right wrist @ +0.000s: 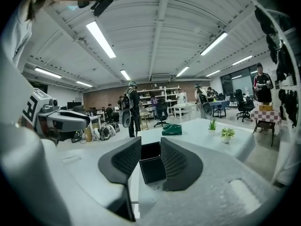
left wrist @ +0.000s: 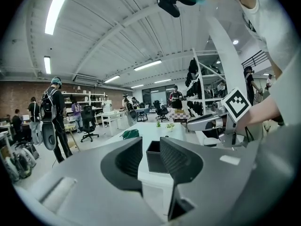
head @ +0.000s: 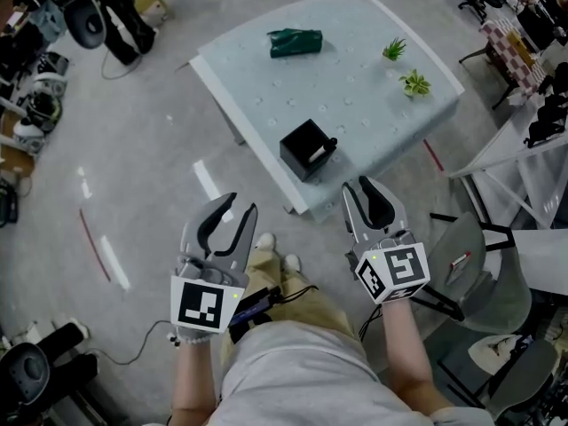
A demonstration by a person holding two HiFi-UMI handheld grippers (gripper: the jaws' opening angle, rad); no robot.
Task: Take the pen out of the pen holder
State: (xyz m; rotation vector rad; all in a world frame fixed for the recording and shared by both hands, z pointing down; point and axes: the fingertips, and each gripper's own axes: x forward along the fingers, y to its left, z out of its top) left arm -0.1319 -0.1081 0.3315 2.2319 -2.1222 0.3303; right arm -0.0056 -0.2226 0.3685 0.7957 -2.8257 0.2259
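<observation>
The black square pen holder point(head: 306, 149) stands near the front edge of the white counter point(head: 266, 78), at the centre of the head view, with a dark pen point(head: 327, 145) at its right rim. The left gripper point(head: 240, 205) at lower left and the right gripper point(head: 358, 187) at lower centre-right are both off the counter, short of the holder. Each pair of jaws stands slightly apart, gripping nothing. A green pouch point(head: 295, 43) and two small plants point(head: 405, 67) lie farther back.

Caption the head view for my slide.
Left tool and right tool, both open, hover short of the pen holder on the table.
</observation>
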